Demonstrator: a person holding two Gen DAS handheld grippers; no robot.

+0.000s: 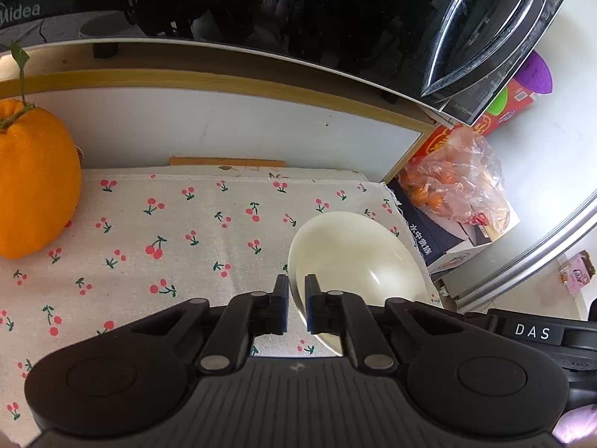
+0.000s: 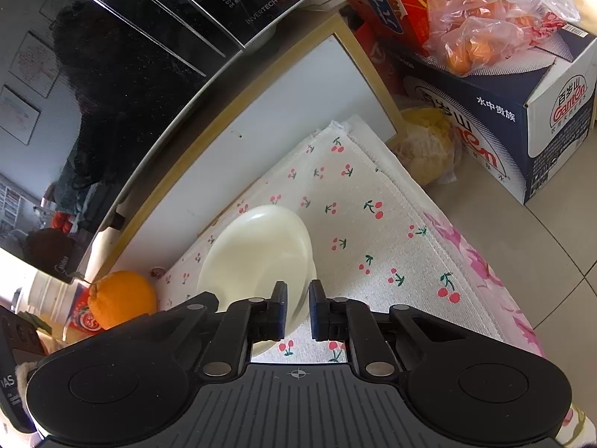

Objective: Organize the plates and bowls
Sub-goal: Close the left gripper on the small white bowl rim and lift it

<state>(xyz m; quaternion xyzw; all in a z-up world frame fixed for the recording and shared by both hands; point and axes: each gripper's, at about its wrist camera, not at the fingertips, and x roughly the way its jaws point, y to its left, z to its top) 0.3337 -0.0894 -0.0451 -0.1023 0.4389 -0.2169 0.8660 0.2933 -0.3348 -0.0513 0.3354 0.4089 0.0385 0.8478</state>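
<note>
A cream bowl (image 1: 354, 257) sits on the cherry-print cloth (image 1: 168, 242) near the cloth's right edge. My left gripper (image 1: 296, 287) is shut on the bowl's near-left rim, one finger inside and one outside. In the right wrist view the same bowl (image 2: 257, 254) lies left of centre, and my right gripper (image 2: 298, 293) is shut on its near-right rim. A second rim line shows at the bowl's left side; I cannot tell whether another dish is nested under it.
A large orange (image 1: 33, 183) (image 2: 123, 296) stands on the cloth to the left. A black microwave (image 1: 298, 7) (image 2: 112, 74) sits on a white shelf behind. Boxes with a plastic bag of oranges (image 1: 459, 183) (image 2: 485, 18) stand to the right, beyond the cloth's edge, above the tiled floor (image 2: 522, 242).
</note>
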